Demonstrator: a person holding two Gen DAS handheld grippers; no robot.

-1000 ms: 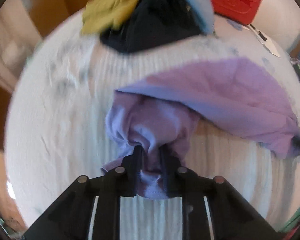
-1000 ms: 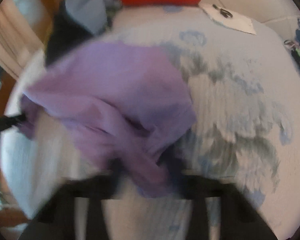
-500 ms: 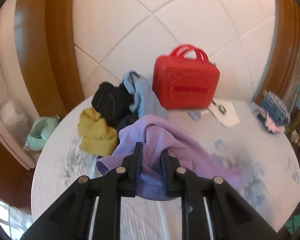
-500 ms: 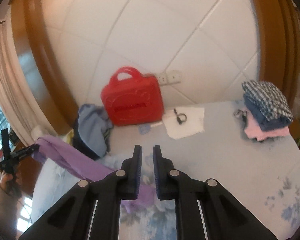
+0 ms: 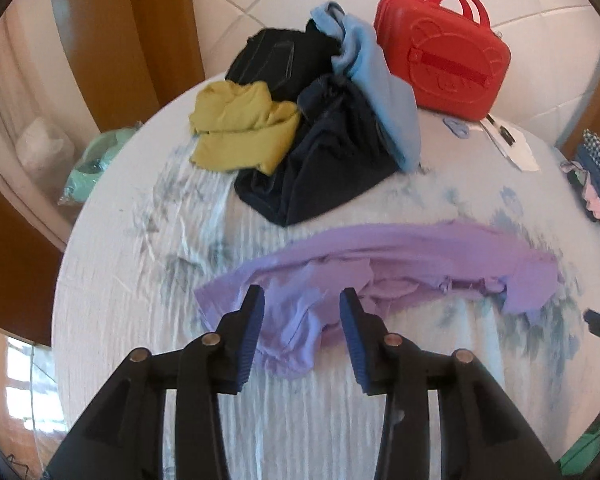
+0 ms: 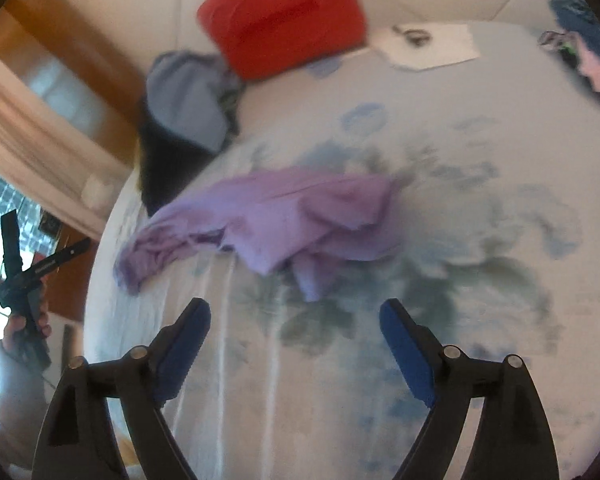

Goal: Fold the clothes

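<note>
A purple garment lies loose in a crumpled band across the round table's flowered cloth. My left gripper is open; the garment's near edge shows between its blue pads, free of them. In the right wrist view the purple garment lies beyond my right gripper, which is wide open with only tablecloth between its fingers. The left gripper shows there too, held in a hand off the table's left edge.
A pile of unfolded clothes sits at the back: a yellow piece, dark navy ones and a light blue one. A red case stands behind it. White paper and a folded stack lie at the right.
Both grippers were shut on the purple garment a second ago and lifted it. Both are now open, and the garment has dropped onto the table.
</note>
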